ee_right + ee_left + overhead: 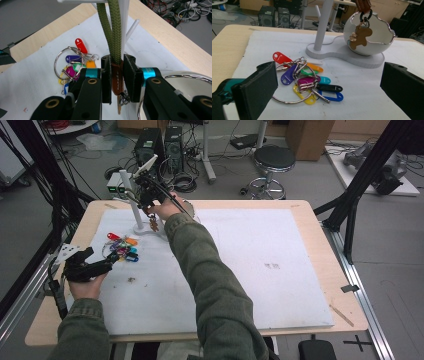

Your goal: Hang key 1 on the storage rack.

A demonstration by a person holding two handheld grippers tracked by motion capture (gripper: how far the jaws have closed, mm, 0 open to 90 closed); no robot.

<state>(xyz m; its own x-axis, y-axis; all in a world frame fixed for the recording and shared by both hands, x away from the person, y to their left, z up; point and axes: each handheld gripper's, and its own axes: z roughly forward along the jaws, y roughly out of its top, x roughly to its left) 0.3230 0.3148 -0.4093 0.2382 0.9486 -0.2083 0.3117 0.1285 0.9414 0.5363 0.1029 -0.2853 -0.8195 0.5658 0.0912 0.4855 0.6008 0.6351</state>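
Now the right claw [117, 78] is pressed together on a keychain: its pads pinch the brown leather tab [117, 80], from which a green cord loop [113, 30] runs up and away along the claw's own line. Below the tab, a bear-shaped charm [361, 38] hangs straight down, so the long axis of the keychain is upright. It is held over the white bowl [382, 32] of a stand, with the charm dangling in front of the bowl's notched rim; whether it touches the rim cannot be told. The stand's post [323, 25] rises beside the bowl, near the far left corner of the bench [305, 207].

The left claw [327, 85] is spread wide and holds nothing. It is kept low near the left edge, pointed at a bunch of key tags [308, 80] lying just ahead of it on the white mat [260, 265], between the claw and the stand.

The right hand is the nearer one to the bowl; the coming move is judged to turn on the charm being lowered straight into it.

One keychain, one stand, one bowl and one bunch of tags on a large ring are counted, the tags being about nine.
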